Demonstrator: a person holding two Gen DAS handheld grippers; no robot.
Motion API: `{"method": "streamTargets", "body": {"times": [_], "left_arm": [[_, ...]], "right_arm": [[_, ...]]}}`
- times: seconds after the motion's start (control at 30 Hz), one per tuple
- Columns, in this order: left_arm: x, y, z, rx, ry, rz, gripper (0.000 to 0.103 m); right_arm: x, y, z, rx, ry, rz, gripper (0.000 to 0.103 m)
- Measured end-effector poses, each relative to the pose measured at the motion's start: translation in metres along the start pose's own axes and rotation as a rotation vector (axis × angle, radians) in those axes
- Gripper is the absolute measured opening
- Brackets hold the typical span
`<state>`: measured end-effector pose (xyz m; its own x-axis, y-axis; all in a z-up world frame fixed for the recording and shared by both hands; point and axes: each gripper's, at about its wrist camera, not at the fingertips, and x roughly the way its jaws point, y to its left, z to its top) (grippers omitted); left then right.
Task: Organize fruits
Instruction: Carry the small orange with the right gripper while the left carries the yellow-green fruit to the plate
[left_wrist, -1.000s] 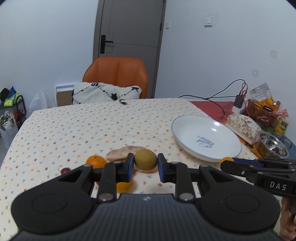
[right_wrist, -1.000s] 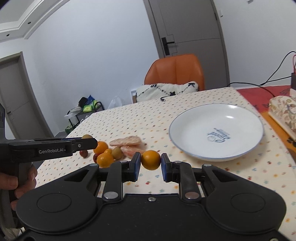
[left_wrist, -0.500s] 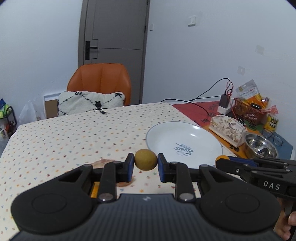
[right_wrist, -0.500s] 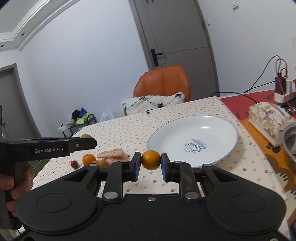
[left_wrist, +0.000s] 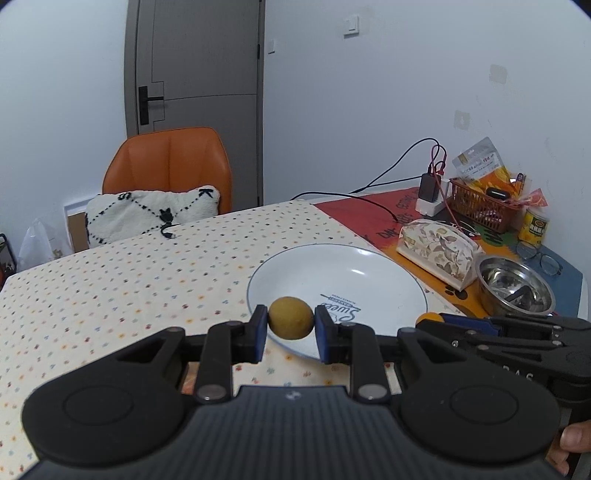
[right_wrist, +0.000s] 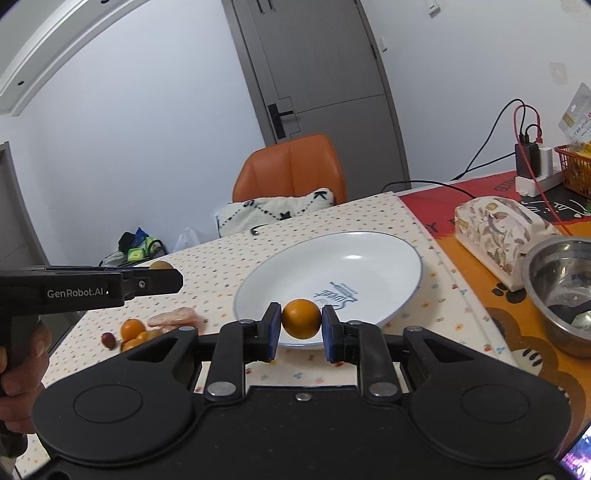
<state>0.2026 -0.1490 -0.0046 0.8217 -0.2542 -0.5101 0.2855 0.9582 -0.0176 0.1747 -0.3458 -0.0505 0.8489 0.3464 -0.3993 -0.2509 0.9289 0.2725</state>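
My left gripper is shut on a brownish-yellow round fruit, held over the near rim of the white plate. My right gripper is shut on a small orange, also at the plate's near edge. In the left wrist view the right gripper comes in from the right with the orange at its tip. In the right wrist view the left gripper enters from the left. More fruits and pink slices lie on the dotted tablecloth, left of the plate.
A steel bowl, a floral tissue box, a red basket and a charger with cables crowd the table's right side. An orange chair with a white cushion stands behind the table.
Both grippers have carried their fruits to the right, from beside the fruit pile to the plate's near rim. The pile has slipped out of the left wrist view.
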Motion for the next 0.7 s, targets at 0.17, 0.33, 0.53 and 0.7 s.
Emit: {"method": "streamTargets", "body": {"times": [0.17, 0.33, 0.53, 0.7], "left_arm": [[0.021, -0.005, 0.003, 0.01, 0.021, -0.008, 0.025], [0.045, -0.007, 0.003, 0.012, 0.055, -0.016, 0.025], [0.073, -0.009, 0.0, 0.016, 0.097, -0.022, 0.025], [0.094, -0.007, -0.003, 0.005, 0.136, -0.029, 0.025]], "right_arm": [[0.015, -0.008, 0.003, -0.007, 0.015, -0.006, 0.022], [0.03, -0.013, 0.006, -0.03, 0.026, -0.018, 0.022], [0.047, -0.021, 0.01, -0.053, 0.042, -0.031, 0.022], [0.056, -0.021, 0.012, -0.073, 0.054, -0.028, 0.022]]}}
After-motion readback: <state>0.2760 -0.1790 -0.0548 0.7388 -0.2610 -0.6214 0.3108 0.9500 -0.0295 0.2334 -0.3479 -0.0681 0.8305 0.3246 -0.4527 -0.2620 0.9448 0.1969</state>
